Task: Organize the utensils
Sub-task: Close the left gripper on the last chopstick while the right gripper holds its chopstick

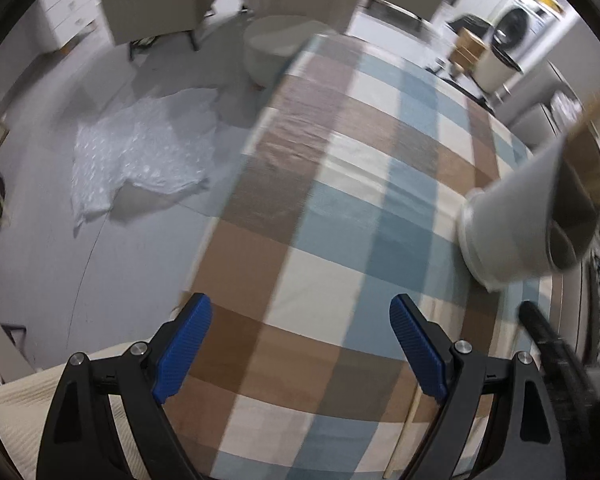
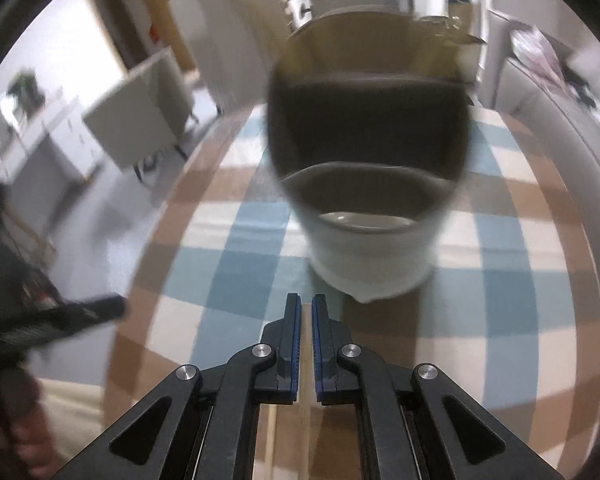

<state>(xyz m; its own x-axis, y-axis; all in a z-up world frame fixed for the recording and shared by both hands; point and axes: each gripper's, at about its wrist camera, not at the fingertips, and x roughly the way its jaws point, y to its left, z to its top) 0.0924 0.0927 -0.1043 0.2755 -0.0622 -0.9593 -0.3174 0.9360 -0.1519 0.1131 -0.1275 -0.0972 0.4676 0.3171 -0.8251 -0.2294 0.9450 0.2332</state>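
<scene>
The left gripper (image 1: 300, 302) hangs over the checked table (image 1: 340, 152) with its jaws wide apart and nothing between them. The right gripper (image 2: 306, 300) has its jaws drawn together, and nothing shows at its tips. The grey utensil holder (image 2: 368, 248) stands on the table just ahead of the right gripper, well off to the right in the left wrist view.

The step in hand seems to be fetching the next utensil. A pale wooden stick (image 1: 406, 428), probably a chopstick, lies on the cloth by the left gripper's right finger. To take it cleanly, the open jaws should shift until the stick lies centred between the pads and crosswise to them. They should then sink to the cloth before closing, because so thin a piece slips easily. The holder should be left undisturbed.

Much is unclear. Both views are blurred, and the holder's inside is dark, so I cannot tell what it contains. The stick is partly covered by the finger and cut off at the frame edge. Pale strips under the right gripper may be more sticks, or one that it holds.
</scene>
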